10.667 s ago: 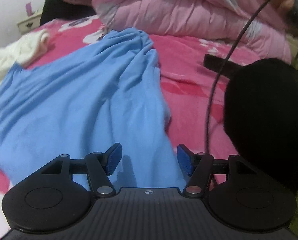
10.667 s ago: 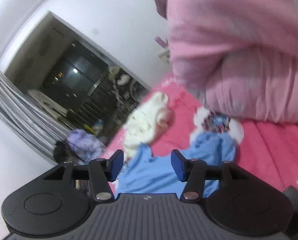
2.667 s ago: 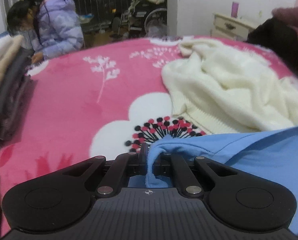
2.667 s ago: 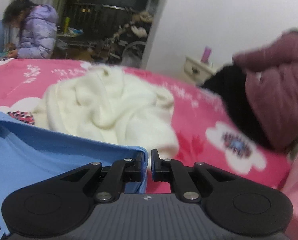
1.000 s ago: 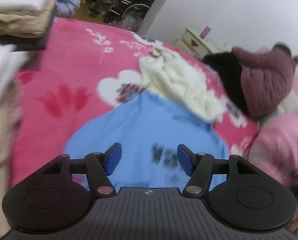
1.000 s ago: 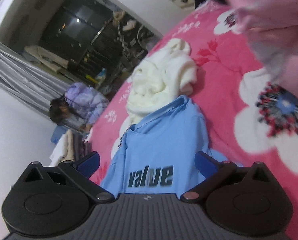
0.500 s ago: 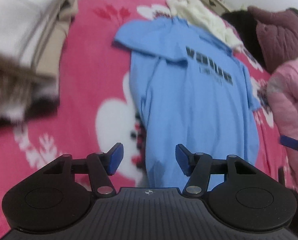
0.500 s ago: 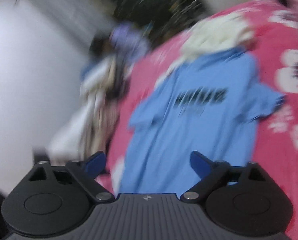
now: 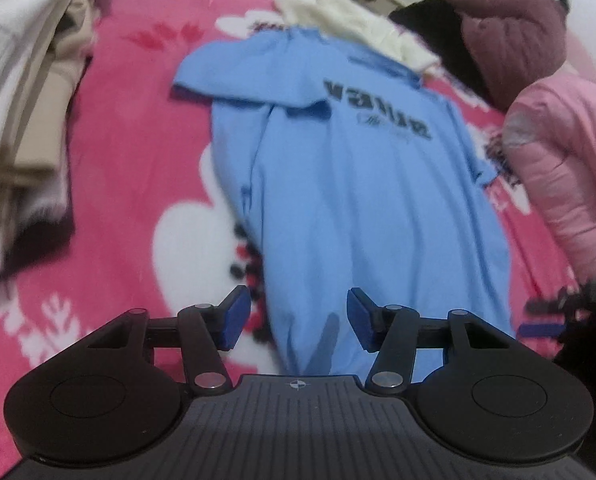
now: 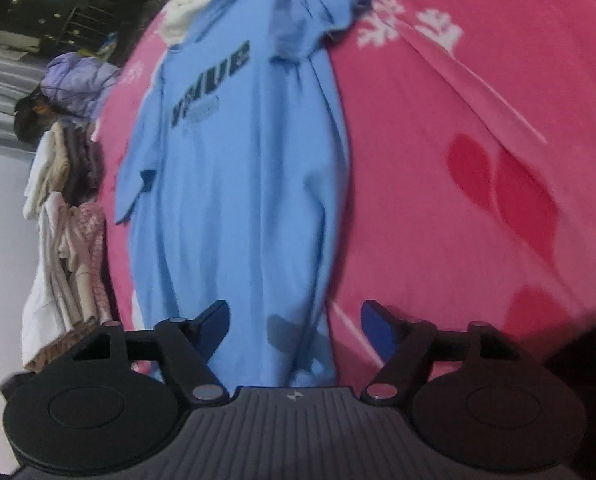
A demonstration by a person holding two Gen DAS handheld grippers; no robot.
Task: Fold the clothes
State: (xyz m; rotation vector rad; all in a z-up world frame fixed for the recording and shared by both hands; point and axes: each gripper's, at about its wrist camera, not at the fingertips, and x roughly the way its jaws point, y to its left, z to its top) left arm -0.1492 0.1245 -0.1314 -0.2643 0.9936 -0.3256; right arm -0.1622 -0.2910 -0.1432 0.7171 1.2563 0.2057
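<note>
the blue shirt (image 9: 362,184) lies long and flat on the bed's pink blanket (image 9: 137,128), front side up, with dark letters across its chest. it is the thing to go by here.

left of the shirt, at the edge of the bed, sits a pile of folded clothes (image 9: 21,92) in white and tan. at the far end of the shirt, touching its collar, is a fluffy cream sweater (image 9: 350,20). right of the shirt is a puffy pink quilt (image 9: 570,168), and past that a dark red cushion (image 9: 514,40).

the left gripper (image 9: 293,318) tips down toward the near end of the shirt, by its left bottom corner. its jaws have just been closing a bit. they stand about half open, and the shirt's hem shows in the gap, but the blue pads (image 9: 233,316) do not press on it. they hold nothing.

the right gripper (image 10: 293,328) also tips down, over the shirt's right bottom corner. its jaws have just been closing a lot. they are a bit wider apart than the left ones, the shirt's edge lies between them, and they grip nothing. in this view the pile of clothes is left of the shirt, and a person in a purple coat (image 10: 77,80) is past the pile.
</note>
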